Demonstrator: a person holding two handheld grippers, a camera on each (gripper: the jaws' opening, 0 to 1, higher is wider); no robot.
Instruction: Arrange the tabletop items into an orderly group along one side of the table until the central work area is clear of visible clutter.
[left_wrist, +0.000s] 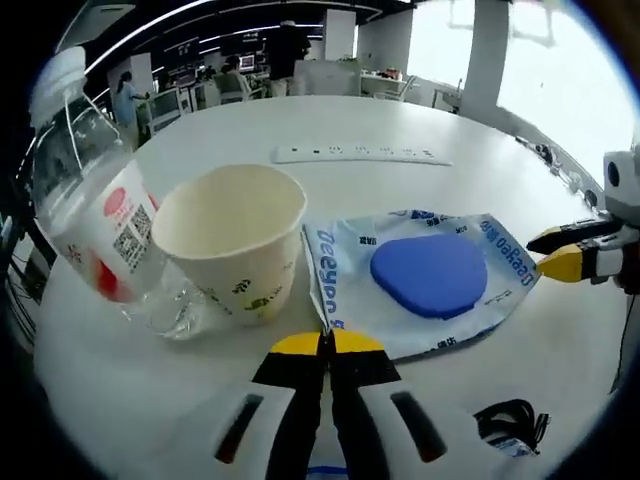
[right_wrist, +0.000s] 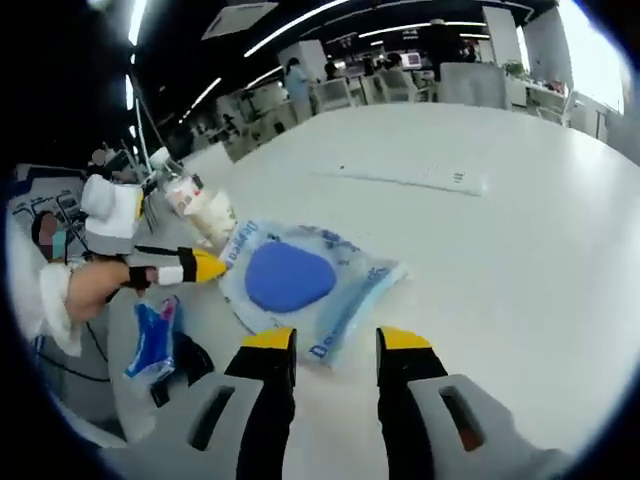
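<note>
A round white table (left_wrist: 420, 120) holds a handful of items. In the left gripper view, a clear plastic bottle (left_wrist: 85, 200) with a white cap and red-and-white label leans against a paper cup (left_wrist: 232, 240), which stands upright with its mouth open. Just to the right of the cup lies a flat white-and-blue pouch (left_wrist: 420, 280) with a blue oval shape showing on it; its near edge touches or almost touches the cup. The left gripper (left_wrist: 325, 345) has its yellow-tipped jaws pressed together right at the pouch's near edge, and I cannot tell whether they pinch it. A white power strip (left_wrist: 360, 154) lies farther back, well apart from the group. A small black-and-blue item (left_wrist: 510, 425) sits near the table's close edge. In the right gripper view, the right gripper (right_wrist: 335, 340) hovers with jaws wide apart, holding nothing, just short of the pouch's (right_wrist: 300, 280) other edge. As a judgement, the bottle, cup and pouch are already bunched, but the pouch, power strip and small item look unsorted, so the tidying seems partly done.
</note>
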